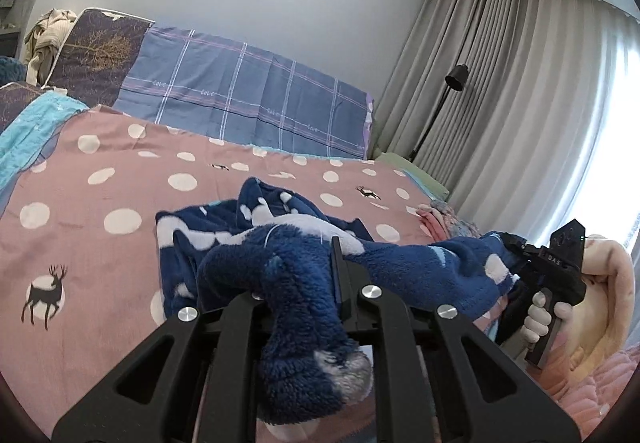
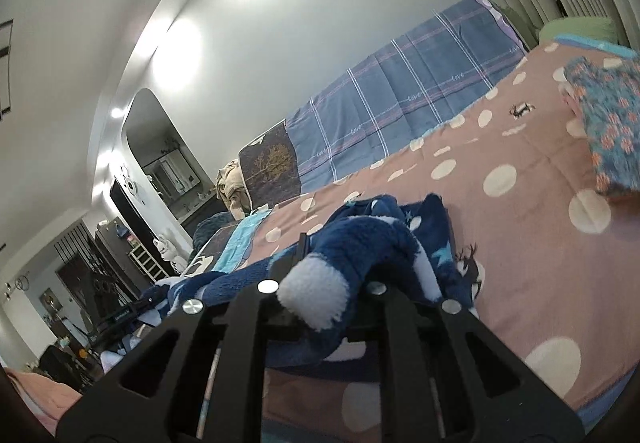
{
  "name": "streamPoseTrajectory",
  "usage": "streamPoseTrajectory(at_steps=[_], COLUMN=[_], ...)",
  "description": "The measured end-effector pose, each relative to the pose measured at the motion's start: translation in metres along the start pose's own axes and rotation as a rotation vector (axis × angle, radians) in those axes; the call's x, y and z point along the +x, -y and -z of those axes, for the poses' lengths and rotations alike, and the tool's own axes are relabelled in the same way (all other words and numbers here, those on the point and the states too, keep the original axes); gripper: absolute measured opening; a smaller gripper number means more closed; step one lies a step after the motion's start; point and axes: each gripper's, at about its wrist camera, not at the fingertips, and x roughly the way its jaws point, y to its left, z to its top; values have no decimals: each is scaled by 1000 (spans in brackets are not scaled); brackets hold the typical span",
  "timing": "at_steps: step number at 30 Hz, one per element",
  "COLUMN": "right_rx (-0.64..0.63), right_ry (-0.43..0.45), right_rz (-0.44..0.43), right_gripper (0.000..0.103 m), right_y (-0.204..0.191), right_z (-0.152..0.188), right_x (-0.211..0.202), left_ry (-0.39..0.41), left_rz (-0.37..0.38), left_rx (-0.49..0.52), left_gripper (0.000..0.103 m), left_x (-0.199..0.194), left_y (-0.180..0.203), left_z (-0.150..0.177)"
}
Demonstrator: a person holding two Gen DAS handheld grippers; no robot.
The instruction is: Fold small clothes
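Observation:
A small navy fleece garment (image 1: 280, 243) with white patches lies crumpled on the pink dotted bedspread (image 1: 100, 183). My left gripper (image 1: 316, 275) is shut on one thick fold of it, and a cuffed end hangs down between the fingers. My right gripper (image 1: 516, 263) is shut on the garment's other end at the right, held by a hand. In the right wrist view the right gripper (image 2: 320, 267) grips the navy garment (image 2: 384, 239), with a white cuff (image 2: 312, 299) sticking out toward the camera.
A folded blue floral cloth (image 2: 608, 123) lies on the bedspread (image 2: 520, 223) to the right. Plaid blue pillows (image 1: 248, 99) line the headboard. A black floor lamp (image 1: 440, 107) and grey curtains (image 1: 500, 103) stand at the far right. A peach blanket (image 1: 612, 303) lies near my right hand.

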Motion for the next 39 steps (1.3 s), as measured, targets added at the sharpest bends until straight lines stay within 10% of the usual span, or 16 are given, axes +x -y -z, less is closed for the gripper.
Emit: streamPoseTrajectory(at_steps=[17, 29, 37, 39], right_rx=[-22, 10, -24, -14], right_ry=[-75, -271, -284, -268], right_rz=[103, 398, 428, 401], right_gripper=[12, 12, 14, 30], right_y=[49, 130, 139, 135], right_z=[-90, -27, -11, -13], right_x=[178, 303, 309, 299], left_ry=[-80, -358, -313, -292], left_rz=[-117, -224, -160, -162], left_rx=[24, -179, -234, -218], left_gripper=[13, 18, 19, 20], left_x=[116, 274, 261, 254], left_y=[-48, -160, -165, -158], left_z=[-82, -20, -20, -26])
